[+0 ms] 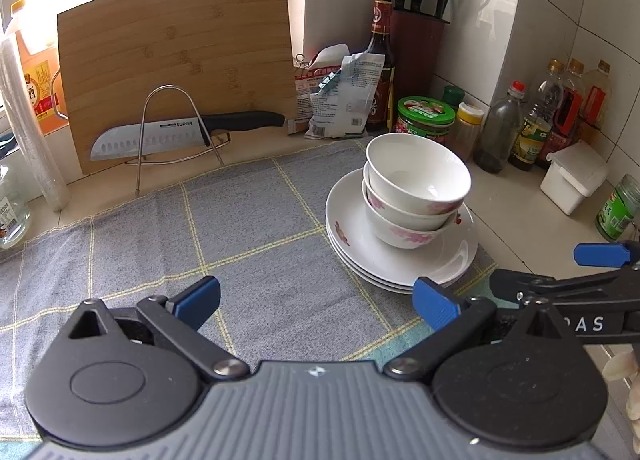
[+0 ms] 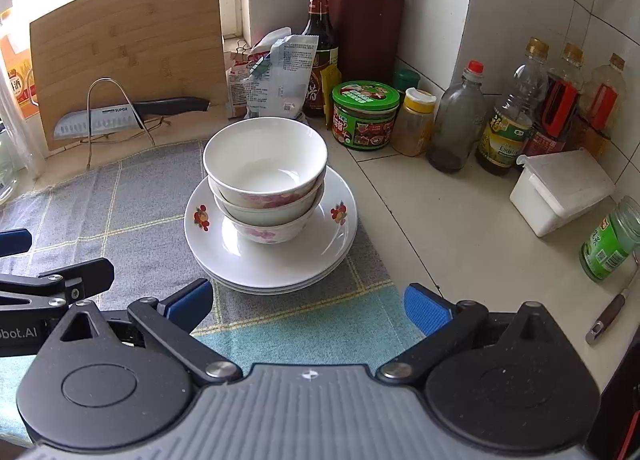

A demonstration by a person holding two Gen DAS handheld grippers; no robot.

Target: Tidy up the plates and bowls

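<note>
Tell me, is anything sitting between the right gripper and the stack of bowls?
Nothing visible does. The right gripper is open over the checked cloth, and only the plates' near rim lies before the stacked bowls, which rest on them.

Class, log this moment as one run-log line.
left gripper: open, empty | right gripper: open, empty | bowls: stacked on plates | plates: stacked on cloth

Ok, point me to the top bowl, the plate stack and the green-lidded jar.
top bowl (image 2: 265, 163): right wrist view, inner wall.
plate stack (image 2: 224, 244): right wrist view, bare front-left rim.
green-lidded jar (image 2: 365, 95): right wrist view, lid.
</note>
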